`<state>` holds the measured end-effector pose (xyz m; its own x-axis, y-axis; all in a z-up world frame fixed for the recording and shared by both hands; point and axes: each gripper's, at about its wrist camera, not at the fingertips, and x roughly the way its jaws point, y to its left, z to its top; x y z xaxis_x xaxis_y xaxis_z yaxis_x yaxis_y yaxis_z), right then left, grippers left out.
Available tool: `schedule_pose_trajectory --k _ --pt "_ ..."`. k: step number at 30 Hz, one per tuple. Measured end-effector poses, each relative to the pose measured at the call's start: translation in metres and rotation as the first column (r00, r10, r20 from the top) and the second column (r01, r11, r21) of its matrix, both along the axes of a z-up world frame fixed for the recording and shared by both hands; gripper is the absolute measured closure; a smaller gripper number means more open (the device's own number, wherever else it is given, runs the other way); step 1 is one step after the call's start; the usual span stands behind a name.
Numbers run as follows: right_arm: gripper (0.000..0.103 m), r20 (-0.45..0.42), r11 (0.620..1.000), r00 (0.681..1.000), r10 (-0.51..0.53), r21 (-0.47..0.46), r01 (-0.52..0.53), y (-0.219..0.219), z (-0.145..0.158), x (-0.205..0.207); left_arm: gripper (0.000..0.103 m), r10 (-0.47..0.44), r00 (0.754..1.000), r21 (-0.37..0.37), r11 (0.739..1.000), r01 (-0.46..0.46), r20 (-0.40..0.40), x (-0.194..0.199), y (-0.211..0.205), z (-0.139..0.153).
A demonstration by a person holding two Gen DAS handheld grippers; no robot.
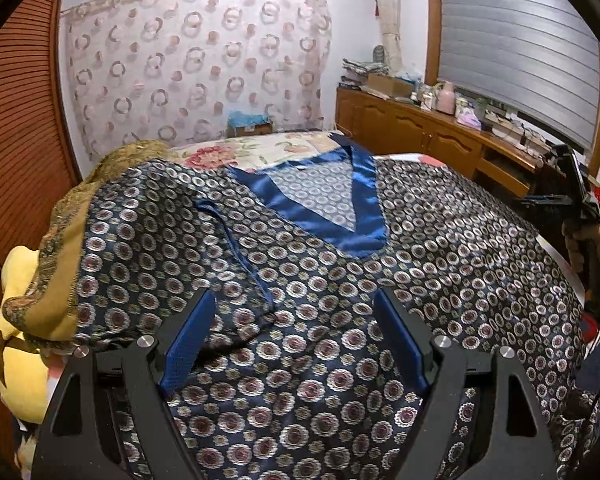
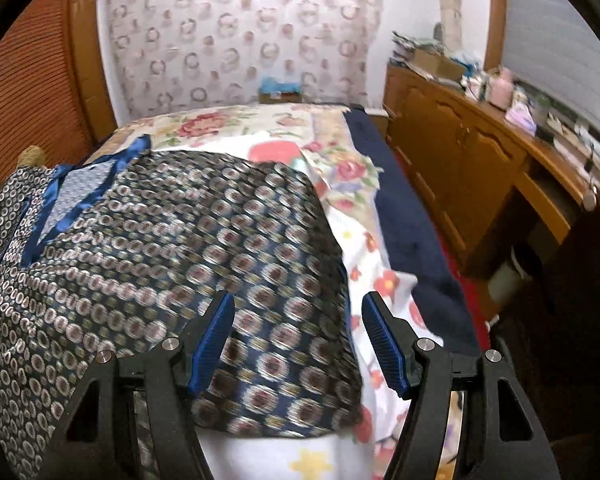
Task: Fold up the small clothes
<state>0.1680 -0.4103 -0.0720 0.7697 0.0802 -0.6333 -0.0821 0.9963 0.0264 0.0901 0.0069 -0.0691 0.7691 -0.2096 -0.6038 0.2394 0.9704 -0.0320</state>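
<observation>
A dark blue top (image 1: 340,272) with a ring-and-flower pattern lies spread flat on the bed, its satin blue V-neck collar (image 1: 364,208) toward the far end. My left gripper (image 1: 294,304) is open above the top's lower left part, near a piped seam, holding nothing. In the right wrist view the same top (image 2: 188,248) fills the left half, blurred. My right gripper (image 2: 298,308) is open over the top's right sleeve edge, one finger over the cloth, the other over the bedsheet. The right gripper also shows at the far right of the left wrist view (image 1: 576,200).
The bed has a floral sheet (image 2: 364,240) and a navy blanket (image 2: 412,216) along its right side. An olive patterned cloth (image 1: 60,240) and a yellow item (image 1: 20,360) lie at the left. A wooden cabinet (image 1: 420,128) with clutter stands right.
</observation>
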Motion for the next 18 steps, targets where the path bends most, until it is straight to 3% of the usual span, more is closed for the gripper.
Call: schedule_pose_trajectory --k 10,18 --pt "0.035 -0.082 0.992 0.996 0.039 0.124 -0.029 -0.029 -0.006 0.005 0.021 -0.033 0.997 0.029 0.999 0.035 -0.069 0.007 -0.016 -0.019" --pt "0.076 -0.088 0.992 0.994 0.066 0.116 -0.055 -0.037 -0.004 0.004 0.021 -0.039 0.988 0.042 0.998 0.046 -0.147 0.018 -0.02 -0.035"
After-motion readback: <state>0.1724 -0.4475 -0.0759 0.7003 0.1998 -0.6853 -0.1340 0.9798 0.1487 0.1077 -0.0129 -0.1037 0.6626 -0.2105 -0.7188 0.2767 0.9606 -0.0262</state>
